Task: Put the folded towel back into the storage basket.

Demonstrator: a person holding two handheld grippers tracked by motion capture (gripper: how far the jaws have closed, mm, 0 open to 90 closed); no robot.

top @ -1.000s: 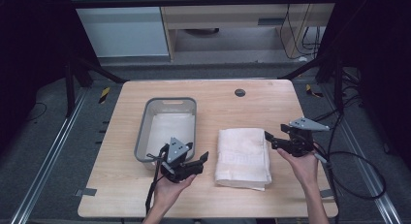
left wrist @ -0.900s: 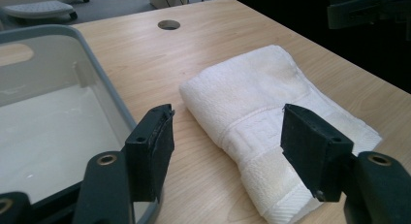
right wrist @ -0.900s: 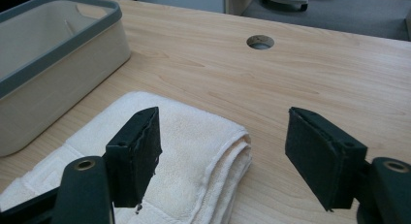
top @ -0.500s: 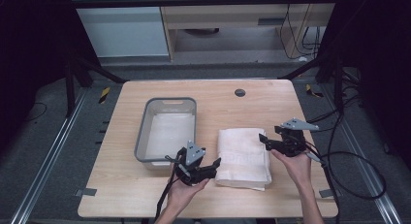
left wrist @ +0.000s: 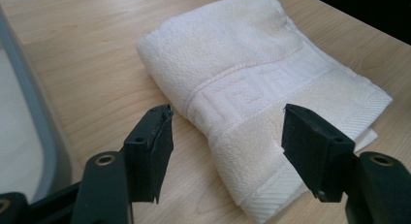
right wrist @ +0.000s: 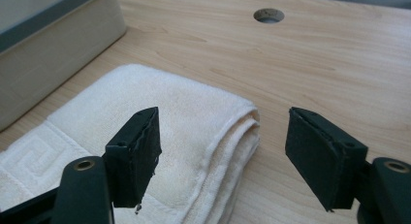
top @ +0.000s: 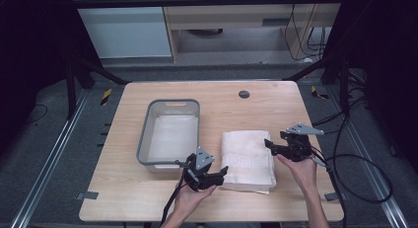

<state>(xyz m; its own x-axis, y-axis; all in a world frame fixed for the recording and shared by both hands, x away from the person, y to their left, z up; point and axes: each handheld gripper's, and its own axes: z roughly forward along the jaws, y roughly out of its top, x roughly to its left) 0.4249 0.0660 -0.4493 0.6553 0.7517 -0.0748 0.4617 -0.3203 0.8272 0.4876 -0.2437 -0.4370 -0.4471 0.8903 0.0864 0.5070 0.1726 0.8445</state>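
The left tool [top: 220,172] is held wide open at the near left corner of a folded white towel [top: 247,160], nothing being gripped; in the left gripper view its jaws are seen spread on either side of that corner, where a woven key-pattern band crosses the cloth. The right tool [top: 269,144] is likewise held wide open and empty at the towel's far right edge, one jaw over the cloth and the other over bare wood in the right gripper view. The towel lies flat on the wooden worktop [top: 123,188], just right of a grey tub [top: 170,133]. A round hole [top: 244,94] is seen in the worktop beyond the towel.
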